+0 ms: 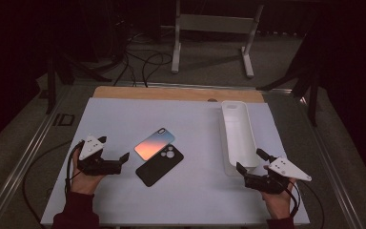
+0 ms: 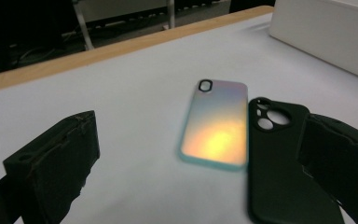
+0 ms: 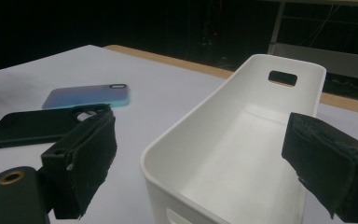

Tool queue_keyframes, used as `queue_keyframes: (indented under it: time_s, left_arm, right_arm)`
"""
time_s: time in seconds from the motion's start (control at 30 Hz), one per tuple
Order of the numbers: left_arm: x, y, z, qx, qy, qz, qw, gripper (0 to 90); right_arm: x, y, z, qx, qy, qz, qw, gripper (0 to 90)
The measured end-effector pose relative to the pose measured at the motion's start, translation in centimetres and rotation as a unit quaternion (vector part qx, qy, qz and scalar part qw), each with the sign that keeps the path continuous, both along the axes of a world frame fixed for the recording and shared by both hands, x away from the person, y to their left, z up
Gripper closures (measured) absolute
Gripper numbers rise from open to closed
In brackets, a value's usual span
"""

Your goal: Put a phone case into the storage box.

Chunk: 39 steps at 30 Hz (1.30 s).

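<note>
Grippers rest low at our near corners, left gripper (image 1: pixel 115 161) with jaws apart facing the two cases, right gripper (image 1: pixel 250 167) with jaws apart at the near end of the bin (image 1: pixel 238 125) (a ready stance, we judge). Iridescent case (image 1: pixel 155 143) and black case (image 1: pixel 160 166) lie touching mid-mat; the bin holds nothing.

White-covered table (image 1: pixel 124 119) with bare wooden strip (image 1: pixel 171 93) along its far edge. Iridescent pink-blue phone case with teal rim (image 1: pixel 154 143) lies flat mid-table, just beside a black phone case with round camera cutouts (image 1: pixel 159 166); their edges touch or nearly so. Long white plastic bin (image 1: pixel 238 136) at right, empty, slot handle in far wall. Beyond the table: grey metal frame legs (image 1: pixel 212 36) and black cables on the floor (image 1: pixel 143 64).
</note>
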State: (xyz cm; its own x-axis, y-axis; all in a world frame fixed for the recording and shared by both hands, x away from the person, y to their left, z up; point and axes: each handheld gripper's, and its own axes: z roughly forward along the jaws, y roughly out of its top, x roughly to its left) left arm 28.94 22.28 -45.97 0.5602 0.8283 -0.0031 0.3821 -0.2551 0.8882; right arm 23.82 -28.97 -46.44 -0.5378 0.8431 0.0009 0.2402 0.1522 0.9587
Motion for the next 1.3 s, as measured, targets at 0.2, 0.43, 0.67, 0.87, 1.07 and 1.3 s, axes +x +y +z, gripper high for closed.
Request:
queue_keyframes:
  time_s: [0.2,0.43,0.67,0.87,1.07,1.3]
  left_arm:
    - [2.3,-1.1,0.3,0.02,0.012,-0.01,0.9997,0.0]
    - [5.0,-2.5,0.2,0.036,0.036,-0.03,0.9982,0.0]
    - [7.3,-4.5,-0.7,0.063,0.063,-0.045,0.995,0.0]
    - [8.6,-5.5,-1.2,0.07,0.076,-0.053,0.9932,0.0]
    - [9.5,-6.3,-2.4,0.09,0.106,-0.057,0.9887,0.0]
    - [10.4,-7.2,-3.6,0.096,0.133,-0.067,0.9842,0.0]
  right_arm:
    - [0.0,0.0,0.0,-0.001,0.001,0.0,1.0,9.5]
    - [0.1,0.0,0.0,-0.002,0.001,0.0,1.0,9.5]
    - [0.1,0.1,0.1,-0.001,0.001,0.0,1.0,9.5]
    - [0.1,0.0,0.2,-0.001,0.0,-0.002,1.0,9.5]
    - [0.1,0.0,0.2,-0.002,-0.001,-0.001,1.0,9.5]
    - [0.1,0.0,0.2,-0.001,0.0,-0.002,1.0,9.5]
